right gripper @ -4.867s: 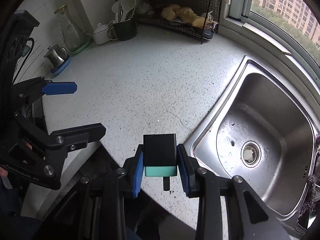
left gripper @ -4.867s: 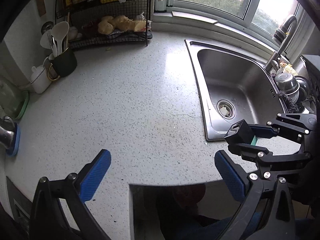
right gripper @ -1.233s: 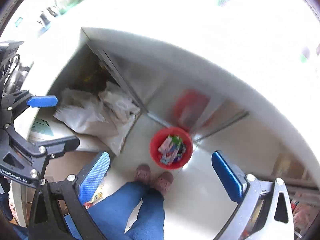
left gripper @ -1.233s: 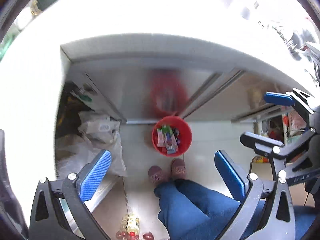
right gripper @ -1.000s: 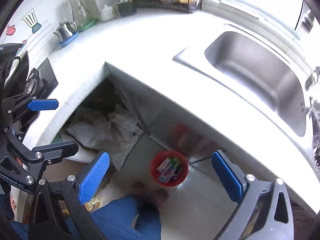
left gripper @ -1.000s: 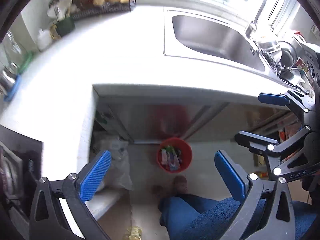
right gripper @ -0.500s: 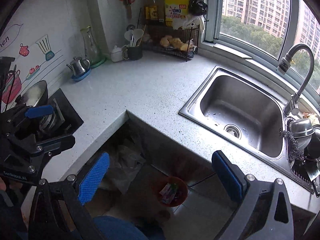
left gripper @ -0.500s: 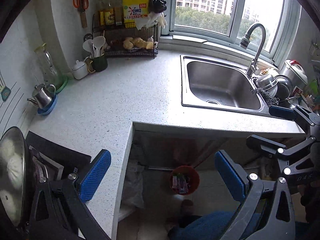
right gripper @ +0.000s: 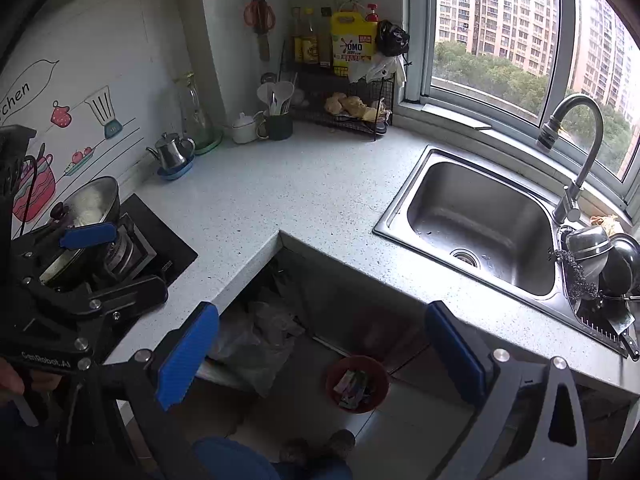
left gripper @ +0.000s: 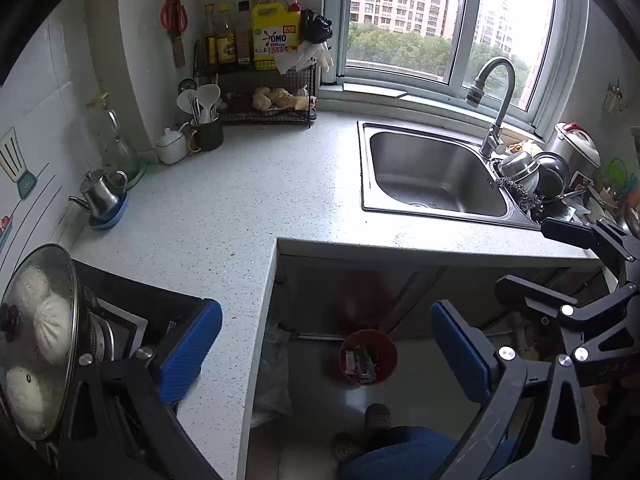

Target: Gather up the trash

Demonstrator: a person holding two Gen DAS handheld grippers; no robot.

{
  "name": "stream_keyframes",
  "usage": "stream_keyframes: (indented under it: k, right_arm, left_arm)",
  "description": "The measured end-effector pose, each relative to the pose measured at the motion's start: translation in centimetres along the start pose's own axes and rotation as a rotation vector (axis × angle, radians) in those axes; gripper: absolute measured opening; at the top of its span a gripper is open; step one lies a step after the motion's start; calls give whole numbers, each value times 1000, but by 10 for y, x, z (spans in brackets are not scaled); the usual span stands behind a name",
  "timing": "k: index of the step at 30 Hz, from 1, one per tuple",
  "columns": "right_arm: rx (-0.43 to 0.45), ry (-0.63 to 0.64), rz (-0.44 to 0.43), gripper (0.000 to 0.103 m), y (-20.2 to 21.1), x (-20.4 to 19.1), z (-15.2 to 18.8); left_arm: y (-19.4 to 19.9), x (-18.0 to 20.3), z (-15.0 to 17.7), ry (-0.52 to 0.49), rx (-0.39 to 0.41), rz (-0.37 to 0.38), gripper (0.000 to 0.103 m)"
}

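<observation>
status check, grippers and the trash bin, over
Left gripper open, empty. Right gripper open, empty. Red bin on floor under the counter, wrappers inside. No loose trash visible on the counter, nothing blocking the bin.

Speckled matt stone countertop (left gripper: pixel 248 204), shiny steel sink (left gripper: pixel 432 176), red plastic bin (left gripper: pixel 368 356)

The scraps in the red bin (left gripper: pixel 368 356) were too small to identify, the space under the table (right gripper: pixel 320 200) lay in shadow, and the person's legs (left gripper: pixel 400 456) were cut off by the bottom edge.
</observation>
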State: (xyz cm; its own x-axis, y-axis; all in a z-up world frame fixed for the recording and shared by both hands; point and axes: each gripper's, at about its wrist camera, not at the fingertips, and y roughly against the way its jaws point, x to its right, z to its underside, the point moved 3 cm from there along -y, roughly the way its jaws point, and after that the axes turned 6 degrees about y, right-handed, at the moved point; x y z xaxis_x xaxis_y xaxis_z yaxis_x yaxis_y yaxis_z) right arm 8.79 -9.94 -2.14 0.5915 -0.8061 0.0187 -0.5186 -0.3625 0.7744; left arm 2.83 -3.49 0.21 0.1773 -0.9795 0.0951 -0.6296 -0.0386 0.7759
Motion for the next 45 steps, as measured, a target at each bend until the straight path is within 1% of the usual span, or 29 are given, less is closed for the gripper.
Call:
stream_keyframes:
  k: [2, 7, 12, 26, 36, 45]
  right_arm:
    - [4, 4, -1, 102, 2, -3, 0]
    - [24, 5, 32, 102, 9, -3, 3]
    - [20, 17, 40, 102, 10, -6, 6]
    - [15, 18, 33, 102, 14, -10, 11]
    - [6, 11, 27, 102, 17, -11, 15]
    - [5, -8, 24, 102, 19, -14, 17]
  left_arm:
    - [3, 0, 3, -4, 8, -17, 103]
    - [6, -2, 8, -13, 16, -24, 103]
    - [11, -4, 11, -1, 36, -1, 103]
    - [13, 1, 16, -28, 28, -27, 103]
    - [14, -1, 17, -12, 25, -30, 103]
    - [13, -2, 21, -22, 15, -34, 103]
